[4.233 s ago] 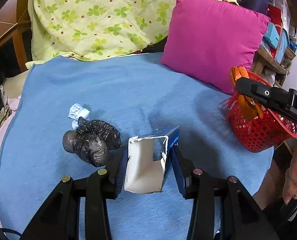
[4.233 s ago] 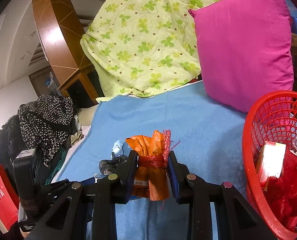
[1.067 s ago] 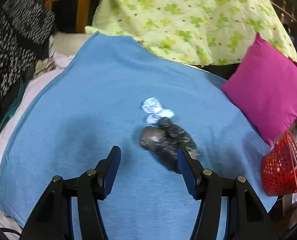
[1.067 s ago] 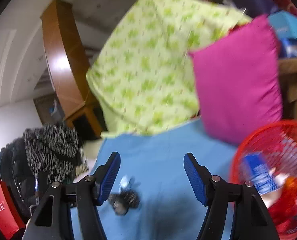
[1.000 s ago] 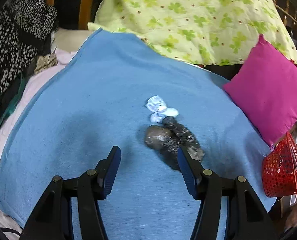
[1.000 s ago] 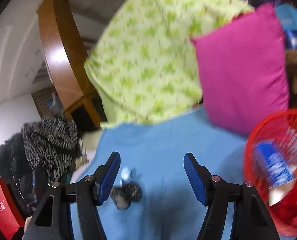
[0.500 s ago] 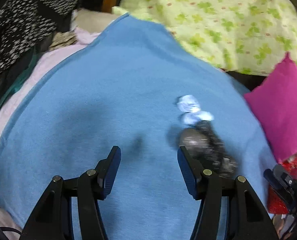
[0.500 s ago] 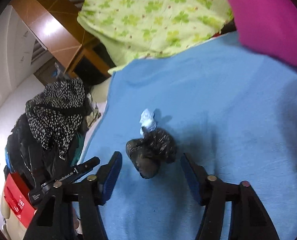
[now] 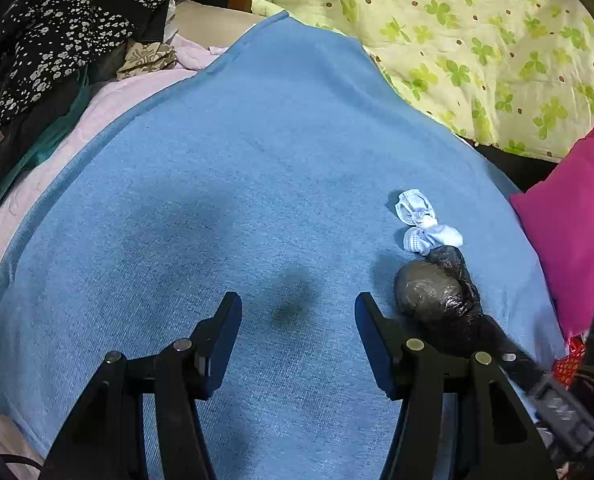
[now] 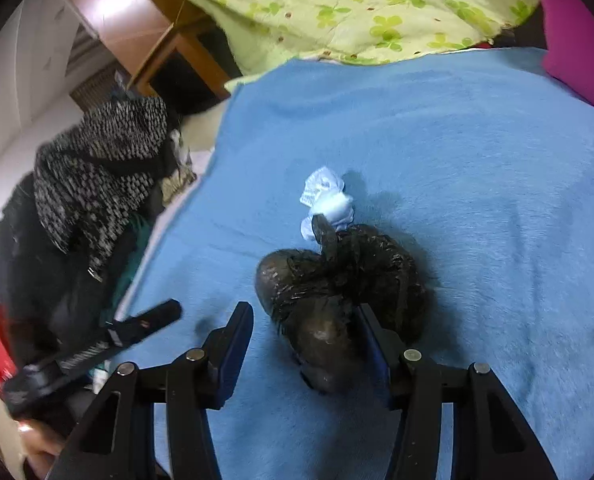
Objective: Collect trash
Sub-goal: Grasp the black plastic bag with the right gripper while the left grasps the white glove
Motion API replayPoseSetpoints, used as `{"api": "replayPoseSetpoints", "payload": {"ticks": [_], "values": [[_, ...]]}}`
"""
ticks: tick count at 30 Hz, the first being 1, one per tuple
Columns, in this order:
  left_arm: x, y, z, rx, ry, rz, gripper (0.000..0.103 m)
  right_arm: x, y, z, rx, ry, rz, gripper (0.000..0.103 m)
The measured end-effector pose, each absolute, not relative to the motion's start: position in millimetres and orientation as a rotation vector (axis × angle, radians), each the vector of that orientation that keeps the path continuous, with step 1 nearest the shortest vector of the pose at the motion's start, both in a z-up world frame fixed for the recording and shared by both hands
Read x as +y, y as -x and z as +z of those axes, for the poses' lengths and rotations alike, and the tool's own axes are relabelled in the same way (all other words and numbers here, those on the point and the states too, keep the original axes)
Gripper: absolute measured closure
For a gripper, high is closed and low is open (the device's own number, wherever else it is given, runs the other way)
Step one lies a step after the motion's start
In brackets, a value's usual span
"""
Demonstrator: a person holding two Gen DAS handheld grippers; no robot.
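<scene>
A knotted black plastic bag (image 10: pixel 337 280) lies on the blue blanket (image 10: pixel 477 160), with a crumpled pale-blue face mask (image 10: pixel 325 196) touching its far end. My right gripper (image 10: pixel 304 314) straddles the bag's near lobe. Its jaws are closing; the right pad touches the bag and the left pad stands apart from it. My left gripper (image 9: pixel 297 306) is open over bare blanket (image 9: pixel 257 160) with nothing between its jaws. In the left wrist view the bag (image 9: pixel 437 292) and the mask (image 9: pixel 421 224) lie to its right, and the right gripper's fingers (image 9: pixel 509 354) reach in along the bag.
A pink pillow (image 9: pixel 577 232) and a sliver of the red basket (image 9: pixel 569 366) sit at the blanket's right edge. A green clover quilt (image 9: pixel 477 40) lies at the back. Dark spotted clothes (image 10: pixel 97 168) are heaped to the left, where the left gripper's blurred body (image 10: pixel 97 344) shows.
My right gripper swung from the red basket down to the black bag, and its jaws narrowed around it. My left gripper drifted left, so the bag now lies to its right.
</scene>
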State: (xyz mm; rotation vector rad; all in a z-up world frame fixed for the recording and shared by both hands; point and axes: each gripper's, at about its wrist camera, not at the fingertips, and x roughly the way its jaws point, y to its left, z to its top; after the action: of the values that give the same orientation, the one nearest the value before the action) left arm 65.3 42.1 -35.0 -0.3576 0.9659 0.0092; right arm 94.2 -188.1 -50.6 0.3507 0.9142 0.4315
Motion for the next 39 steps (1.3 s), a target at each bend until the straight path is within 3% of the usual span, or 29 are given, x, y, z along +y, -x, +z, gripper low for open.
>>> {"api": "replayPoseSetpoints", "payload": {"ticks": [1, 6, 15, 24, 26, 28, 37, 39], "values": [[41.8, -65.7, -34.6, 0.964, 0.355, 0.008, 0.043, -185.5, -96.0, -54.6, 0.93, -0.336, 0.428, 0.068], [38.6, -66.4, -32.1, 0.952, 0.34, -0.004, 0.043, -194.8, -88.6, -53.8, 0.939, -0.329, 0.409, 0.075], [7.9, -84.6, -24.1, 0.887, 0.261, -0.074, 0.043, -280.5, -56.5, -19.4, 0.782, -0.484, 0.311, 0.076], [-24.3, -145.4, -27.9, 0.859, 0.281, -0.235, 0.043, -305.7, -55.1, -16.1, 0.817, -0.494, 0.263, 0.074], [-31.4, -159.9, -33.1, 0.867, 0.287, -0.256, 0.043, -311.2, -56.3, -17.7, 0.829, -0.512, 0.27, 0.066], [-39.3, -171.6, -38.9, 0.89, 0.282, -0.285, 0.043, -315.6, -57.7, -21.1, 0.848, -0.538, 0.288, 0.022], [-45.9, -200.2, -70.2, 1.001, 0.312, -0.317, 0.043, -283.4, -61.5, -18.9, 0.795, -0.419, 0.401, 0.026], [-41.7, -202.7, -75.2, 1.022, 0.317, -0.304, 0.061, -268.8, -65.7, -22.6, 0.808, -0.37, 0.426, 0.031]]}}
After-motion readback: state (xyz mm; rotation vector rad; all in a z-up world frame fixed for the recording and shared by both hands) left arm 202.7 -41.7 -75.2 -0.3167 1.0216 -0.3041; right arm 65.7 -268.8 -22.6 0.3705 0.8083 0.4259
